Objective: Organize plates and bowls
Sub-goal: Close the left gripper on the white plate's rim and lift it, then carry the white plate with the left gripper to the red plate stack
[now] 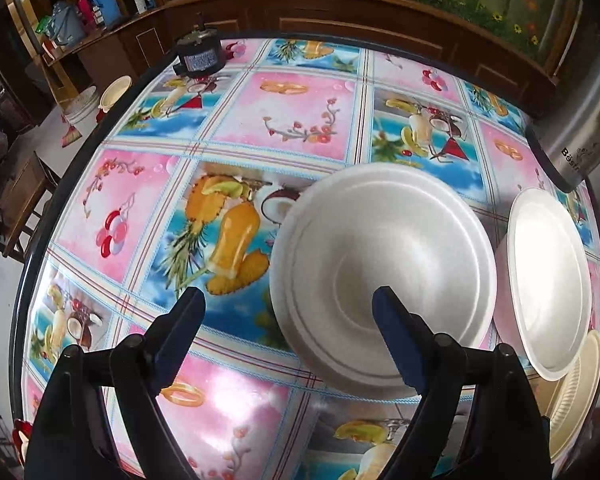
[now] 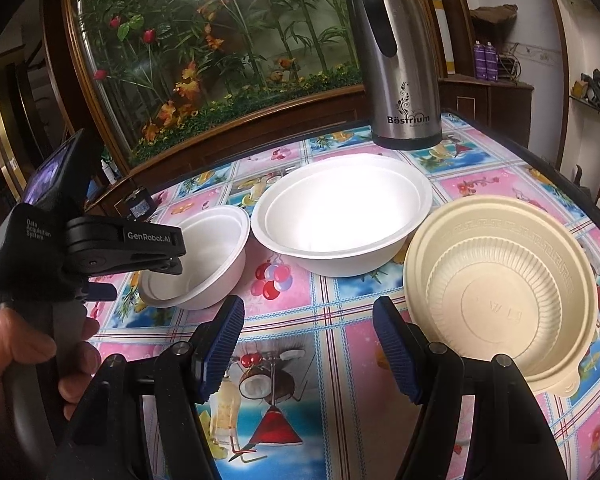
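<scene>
Left gripper (image 1: 288, 312) fingers spread, empty; small foam bowl (image 1: 380, 276) under right finger: light, crushable, pinch the rim. Right gripper (image 2: 308, 332) fingers released too.

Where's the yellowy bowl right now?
In the right wrist view the cream bowl sits on the table's right side, just right of the big white bowl and in front of the steel flask.
</scene>
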A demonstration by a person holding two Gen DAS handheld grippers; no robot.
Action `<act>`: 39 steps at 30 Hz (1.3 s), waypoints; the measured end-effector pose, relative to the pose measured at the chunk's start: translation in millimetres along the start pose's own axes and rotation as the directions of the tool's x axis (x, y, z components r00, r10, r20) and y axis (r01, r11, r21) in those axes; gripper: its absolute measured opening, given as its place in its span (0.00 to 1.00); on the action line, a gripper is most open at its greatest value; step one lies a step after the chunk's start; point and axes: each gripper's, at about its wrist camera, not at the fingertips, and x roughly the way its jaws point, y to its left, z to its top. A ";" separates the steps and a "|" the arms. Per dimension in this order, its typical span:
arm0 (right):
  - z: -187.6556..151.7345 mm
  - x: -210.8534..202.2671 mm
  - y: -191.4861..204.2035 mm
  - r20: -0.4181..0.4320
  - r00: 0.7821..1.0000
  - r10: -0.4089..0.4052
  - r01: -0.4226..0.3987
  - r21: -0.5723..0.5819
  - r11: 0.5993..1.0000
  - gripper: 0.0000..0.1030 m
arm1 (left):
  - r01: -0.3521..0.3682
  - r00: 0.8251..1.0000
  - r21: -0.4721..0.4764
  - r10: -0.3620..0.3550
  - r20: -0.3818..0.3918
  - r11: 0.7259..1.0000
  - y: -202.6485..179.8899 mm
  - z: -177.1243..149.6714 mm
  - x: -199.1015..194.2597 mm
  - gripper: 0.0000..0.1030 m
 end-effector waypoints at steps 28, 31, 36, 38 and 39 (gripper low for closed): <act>7.5 6.2 -24.1 -0.049 0.998 0.033 -0.026 0.130 0.991 0.67 | 0.026 1.000 0.125 -0.023 -0.021 0.992 -2.9 -81.3 -32.8 0.18; 8.2 5.8 -25.9 -0.058 0.997 0.044 -0.036 0.139 0.990 0.67 | 0.003 1.000 0.157 -0.007 0.023 0.988 -1.1 -102.3 -45.2 0.18; 6.8 6.3 -23.0 -0.100 0.994 0.048 -0.036 0.124 0.992 0.67 | -0.026 0.998 0.179 0.015 0.063 0.984 4.9 -133.8 -57.1 0.18; 4.0 8.1 -21.3 -0.125 0.990 0.060 -0.046 0.116 0.992 0.67 | -0.029 0.997 0.188 0.015 0.076 0.982 7.6 -144.3 -62.3 0.18; 3.2 8.7 -20.7 -0.134 0.989 0.064 -0.049 0.112 0.993 0.67 | -0.037 0.996 0.194 0.020 0.090 0.980 8.5 -149.2 -65.1 0.18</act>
